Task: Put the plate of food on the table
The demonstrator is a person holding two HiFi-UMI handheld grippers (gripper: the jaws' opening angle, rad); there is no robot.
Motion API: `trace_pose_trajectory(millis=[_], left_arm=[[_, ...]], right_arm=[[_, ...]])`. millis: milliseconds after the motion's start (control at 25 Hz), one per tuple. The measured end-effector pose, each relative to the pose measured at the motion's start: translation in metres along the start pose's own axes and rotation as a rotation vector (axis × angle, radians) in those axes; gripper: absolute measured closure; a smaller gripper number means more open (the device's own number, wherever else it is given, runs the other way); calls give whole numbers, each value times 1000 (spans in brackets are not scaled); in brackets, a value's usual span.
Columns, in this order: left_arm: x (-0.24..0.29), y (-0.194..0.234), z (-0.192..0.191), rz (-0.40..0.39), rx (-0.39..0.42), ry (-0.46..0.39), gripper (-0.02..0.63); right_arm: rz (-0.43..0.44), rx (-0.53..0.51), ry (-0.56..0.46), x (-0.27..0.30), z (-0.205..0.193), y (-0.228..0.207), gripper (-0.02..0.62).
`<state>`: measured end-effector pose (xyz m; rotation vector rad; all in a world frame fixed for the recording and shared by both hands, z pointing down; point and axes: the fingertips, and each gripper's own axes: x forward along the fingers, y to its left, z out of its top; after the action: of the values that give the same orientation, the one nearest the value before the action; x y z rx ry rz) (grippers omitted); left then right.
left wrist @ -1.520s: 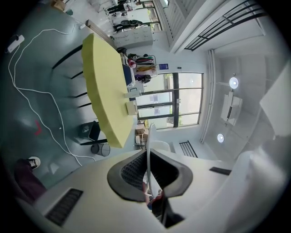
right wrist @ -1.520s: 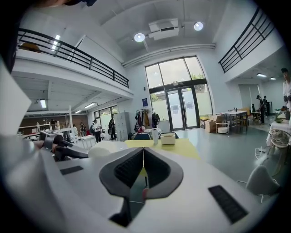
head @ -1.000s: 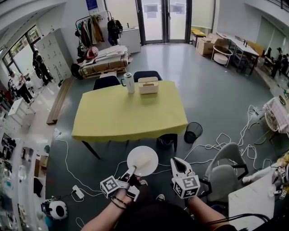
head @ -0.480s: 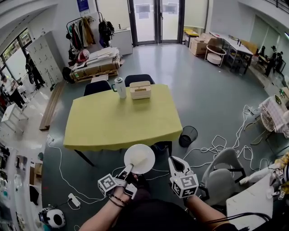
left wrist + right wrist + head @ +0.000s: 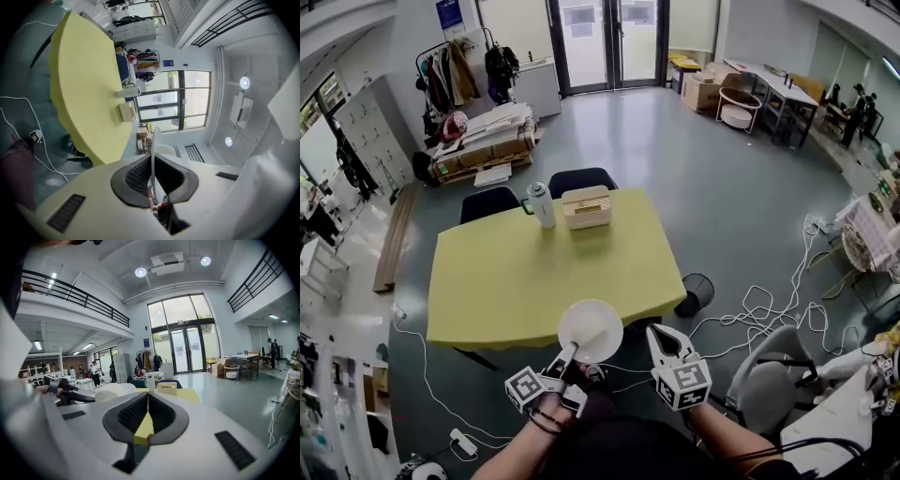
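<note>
Plate (image 5: 591,330) is in the air at the counter's (image 5: 534,272) 6 o'clock edge, not yet set down. Left claw (image 5: 566,355) is clamped on its near rim, likely to keep food level. Right claw (image 5: 662,339), at the plate's 3 o'clock, is closed and empty.

Bottle (image 5: 541,203) and box (image 5: 586,207) side by side at table's (image 5: 506,281) far edge, bottle left; two chairs (image 5: 581,178) behind them. Plate (image 5: 591,330) at the near edge, left claw (image 5: 570,352) on its near rim, right claw (image 5: 659,330) just right. Bin (image 5: 696,292) on floor (image 5: 722,216), right of table.
</note>
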<state>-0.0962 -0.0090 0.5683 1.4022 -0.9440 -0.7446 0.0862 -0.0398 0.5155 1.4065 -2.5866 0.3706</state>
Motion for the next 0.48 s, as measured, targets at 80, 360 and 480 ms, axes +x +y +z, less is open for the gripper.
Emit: trace_pose_trajectory(millis=[80,360,480], left_arm=[[21,-4,21,-11,-6,15,586],[80,-13,92,-13,7,61,586],[101,-7,121,11,21,79,585]], right_arm=[[-16,10,1,27,12,-6,583],[-50,33,19,114,43,-18,583],[-68,41,18,145,56,-23,583]])
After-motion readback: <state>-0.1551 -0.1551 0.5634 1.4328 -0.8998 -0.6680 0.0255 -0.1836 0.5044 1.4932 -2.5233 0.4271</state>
